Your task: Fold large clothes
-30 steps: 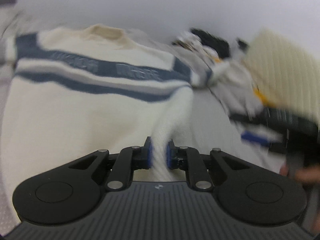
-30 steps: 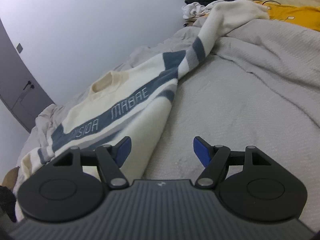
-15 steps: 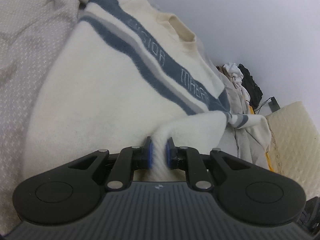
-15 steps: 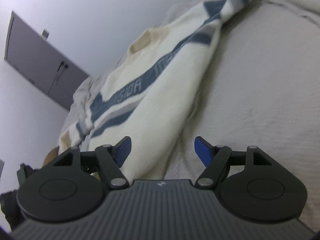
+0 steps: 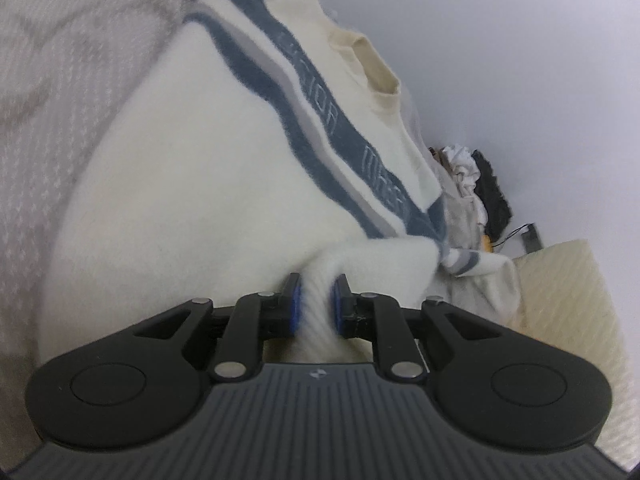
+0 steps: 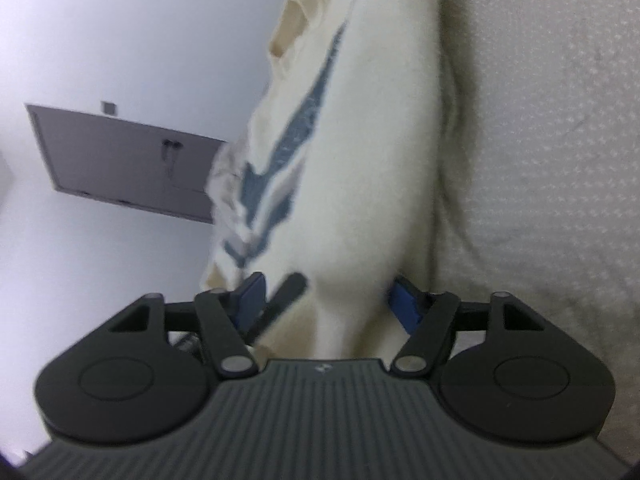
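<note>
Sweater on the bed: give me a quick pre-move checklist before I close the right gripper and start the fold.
1. Left gripper clamped on the sweater: ok, blue pads pinch a ridge of cream knit.
2. Right gripper around fabric: ok, the sweater's edge sits between the jaws, which have just been closing.
3. Right pads pressing the knit: not ok, the jaws stand wide.
4. Right grip holds one layer only: cannot tell, the fabric bunches and the picture is blurred.
5. Sweater body flat on the bedspread: ok in the left wrist view.
6. Far sleeve laid out: not ok, crumpled beside the clothes pile.
</note>
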Demonstrator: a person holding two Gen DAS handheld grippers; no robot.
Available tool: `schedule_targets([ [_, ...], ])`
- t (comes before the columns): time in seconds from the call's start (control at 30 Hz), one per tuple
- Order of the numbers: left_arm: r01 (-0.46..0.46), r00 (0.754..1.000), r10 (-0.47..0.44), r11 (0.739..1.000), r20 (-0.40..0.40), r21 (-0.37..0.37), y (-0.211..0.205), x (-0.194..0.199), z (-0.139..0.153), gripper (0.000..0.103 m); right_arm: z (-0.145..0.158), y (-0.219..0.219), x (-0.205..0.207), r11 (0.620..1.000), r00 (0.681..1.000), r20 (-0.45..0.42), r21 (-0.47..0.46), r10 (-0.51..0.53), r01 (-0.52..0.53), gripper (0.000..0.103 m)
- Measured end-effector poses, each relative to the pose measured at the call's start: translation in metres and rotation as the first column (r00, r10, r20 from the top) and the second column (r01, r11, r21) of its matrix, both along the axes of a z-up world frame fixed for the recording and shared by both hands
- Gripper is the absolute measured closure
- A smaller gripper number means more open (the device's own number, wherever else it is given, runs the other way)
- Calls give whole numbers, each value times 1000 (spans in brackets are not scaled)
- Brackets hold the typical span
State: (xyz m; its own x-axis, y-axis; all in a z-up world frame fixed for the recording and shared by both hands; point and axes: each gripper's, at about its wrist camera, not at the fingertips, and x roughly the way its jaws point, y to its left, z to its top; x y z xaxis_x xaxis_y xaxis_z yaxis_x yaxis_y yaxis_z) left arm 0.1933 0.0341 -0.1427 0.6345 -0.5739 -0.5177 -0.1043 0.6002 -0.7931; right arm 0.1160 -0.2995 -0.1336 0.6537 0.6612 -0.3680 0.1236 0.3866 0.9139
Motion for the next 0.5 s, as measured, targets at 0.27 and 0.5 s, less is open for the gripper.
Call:
schedule_targets([
  [0.27,0,1000,0,999,3,-49,7,-7,9,63,17,-5,-6,995,992,117,90,-45,35,50],
  [0.5,-11,1000,9,995,-16,-104,17,-10,11,58,-4,-3,1,998,997,-29,10,-69,69,80],
])
